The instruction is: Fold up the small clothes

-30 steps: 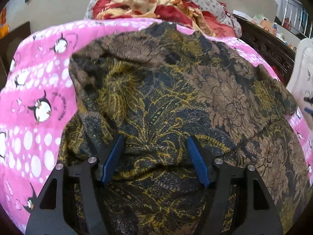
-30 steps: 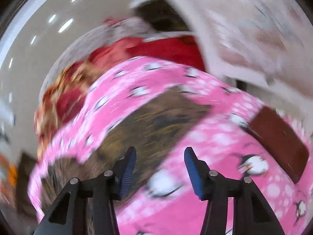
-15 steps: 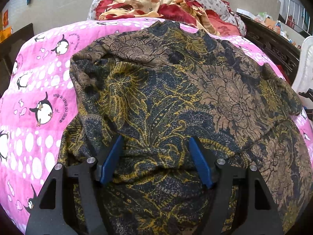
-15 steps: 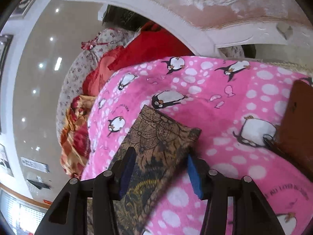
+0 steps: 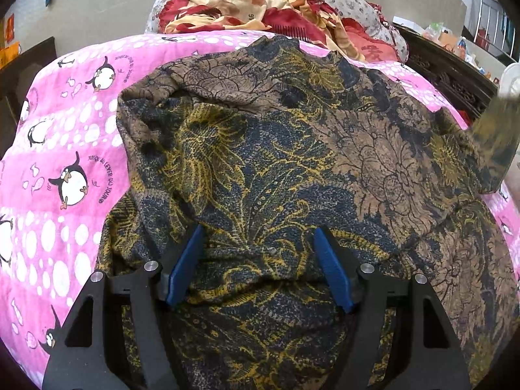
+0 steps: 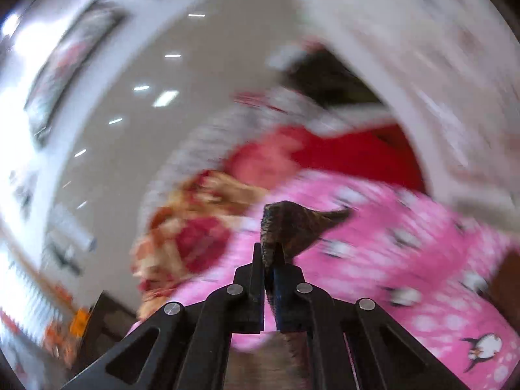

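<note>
A dark brown, blue and gold floral garment (image 5: 276, 162) lies spread and rumpled on the pink penguin blanket (image 5: 65, 149). My left gripper (image 5: 258, 240) is open, its blue pads resting over the garment's near edge, holding nothing. My right gripper (image 6: 269, 253) is shut on a corner of the garment (image 6: 292, 224) and holds it lifted above the blanket (image 6: 406, 243). That lifted corner shows blurred at the right edge of the left wrist view (image 5: 497, 130). The right wrist view is motion-blurred.
A heap of red and cream bedding (image 5: 260, 9) and a floral pillow lie at the bed's far end. A dark carved wooden bed frame (image 5: 448, 71) runs along the right side. A brown flat object (image 6: 507, 279) lies on the blanket at right.
My right gripper has closed on the garment's corner and swung it up off the blanket. My left gripper stays open over the near edge, nearly still.
</note>
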A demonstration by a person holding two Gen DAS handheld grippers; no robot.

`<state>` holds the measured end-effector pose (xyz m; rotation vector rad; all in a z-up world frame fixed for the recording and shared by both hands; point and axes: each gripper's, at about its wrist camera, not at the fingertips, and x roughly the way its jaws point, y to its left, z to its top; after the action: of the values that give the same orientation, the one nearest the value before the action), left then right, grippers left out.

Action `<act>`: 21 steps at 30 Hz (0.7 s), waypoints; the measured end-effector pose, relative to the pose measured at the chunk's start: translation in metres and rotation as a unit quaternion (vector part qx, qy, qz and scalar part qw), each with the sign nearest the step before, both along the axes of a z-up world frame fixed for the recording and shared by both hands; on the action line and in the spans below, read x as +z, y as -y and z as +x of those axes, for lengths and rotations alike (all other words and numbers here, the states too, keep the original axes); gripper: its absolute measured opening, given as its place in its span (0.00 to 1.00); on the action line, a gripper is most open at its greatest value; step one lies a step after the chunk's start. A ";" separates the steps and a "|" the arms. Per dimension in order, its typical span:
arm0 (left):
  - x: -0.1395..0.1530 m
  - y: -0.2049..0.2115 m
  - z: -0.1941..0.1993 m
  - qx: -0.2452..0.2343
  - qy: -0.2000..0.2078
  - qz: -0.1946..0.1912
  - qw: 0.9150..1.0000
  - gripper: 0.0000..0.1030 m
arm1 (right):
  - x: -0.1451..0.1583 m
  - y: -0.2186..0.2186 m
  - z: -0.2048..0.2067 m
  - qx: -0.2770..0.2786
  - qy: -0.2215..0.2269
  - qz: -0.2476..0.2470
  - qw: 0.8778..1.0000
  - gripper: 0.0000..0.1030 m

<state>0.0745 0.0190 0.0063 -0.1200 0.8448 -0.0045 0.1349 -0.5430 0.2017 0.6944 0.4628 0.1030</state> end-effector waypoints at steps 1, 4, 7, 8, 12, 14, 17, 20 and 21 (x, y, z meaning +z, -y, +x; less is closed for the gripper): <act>0.000 0.000 0.000 0.000 0.000 -0.001 1.000 0.69 | 0.022 -0.018 -0.003 0.020 0.023 -0.011 0.999 0.04; 0.000 -0.001 -0.001 -0.001 0.001 -0.003 1.000 0.69 | 0.076 -0.079 -0.017 0.086 0.085 -0.043 0.992 0.04; 0.005 -0.003 -0.004 -0.006 0.005 -0.008 1.000 0.69 | 0.110 -0.144 -0.034 0.151 0.127 -0.068 0.978 0.04; 0.011 -0.005 -0.009 -0.005 0.013 -0.006 1.000 0.69 | 0.114 -0.161 -0.037 0.169 0.134 -0.073 0.974 0.04; 0.032 -0.025 -0.039 0.019 0.051 -0.022 0.998 0.69 | 0.109 -0.227 -0.045 0.244 0.131 -0.082 0.957 0.04; 0.035 -0.035 -0.053 0.033 0.062 -0.028 0.997 0.69 | 0.095 -0.256 -0.041 0.272 0.117 -0.079 0.952 0.04; 0.027 -0.050 -0.068 0.055 0.061 -0.041 0.996 0.69 | 0.062 -0.302 -0.025 0.310 0.080 -0.059 0.945 0.04; 0.009 -0.059 -0.071 0.068 0.036 -0.074 0.994 0.69 | 0.027 -0.349 -0.017 0.334 0.042 -0.036 0.941 0.04; 0.006 -0.060 -0.072 0.070 0.032 -0.082 0.994 0.69 | 0.017 -0.362 -0.014 0.342 0.031 -0.031 0.939 0.04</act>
<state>0.0028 0.0794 0.0120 -0.3321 0.7702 0.0534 0.1211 -0.1808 0.2191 0.4395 0.6286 0.7622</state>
